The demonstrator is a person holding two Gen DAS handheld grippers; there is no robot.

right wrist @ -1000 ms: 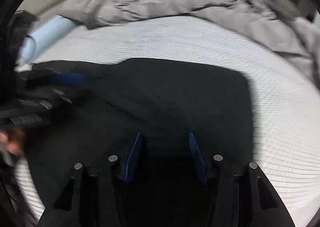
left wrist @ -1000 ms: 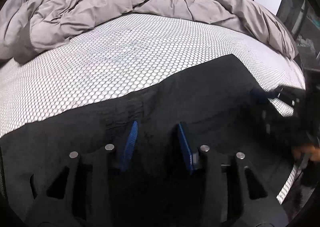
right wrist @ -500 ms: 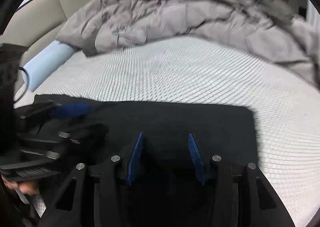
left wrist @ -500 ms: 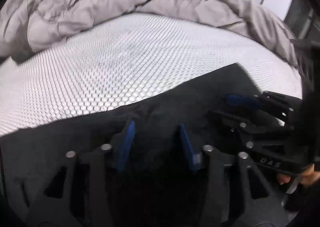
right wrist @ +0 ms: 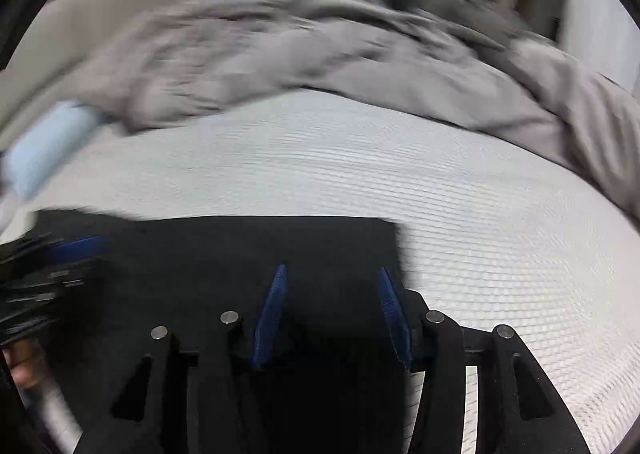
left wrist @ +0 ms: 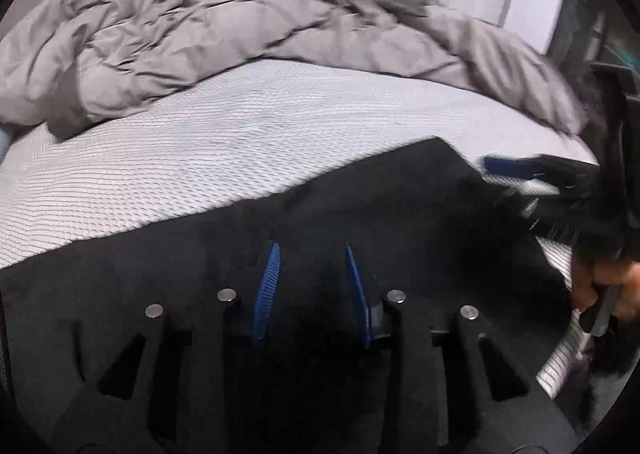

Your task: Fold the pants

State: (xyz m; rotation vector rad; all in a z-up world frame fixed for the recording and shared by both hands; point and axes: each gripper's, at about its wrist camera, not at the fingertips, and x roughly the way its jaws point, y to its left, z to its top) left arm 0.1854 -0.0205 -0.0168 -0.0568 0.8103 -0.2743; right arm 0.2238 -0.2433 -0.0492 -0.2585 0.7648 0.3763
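Both hands rose off the black pants (left wrist: 304, 222) | left gripper (left wrist: 311, 250) just narrowing, empty | right gripper (right wrist: 331, 274) just widening, empty, pants flat on mattress (right wrist: 400, 166), fold released.

Bed (left wrist: 248, 142): black pants (left wrist: 360, 214), grey duvet (left wrist: 200, 30).

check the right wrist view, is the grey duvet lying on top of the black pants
No, the grey duvet is bunched at the far side, with bare white mattress between it and the black pants.
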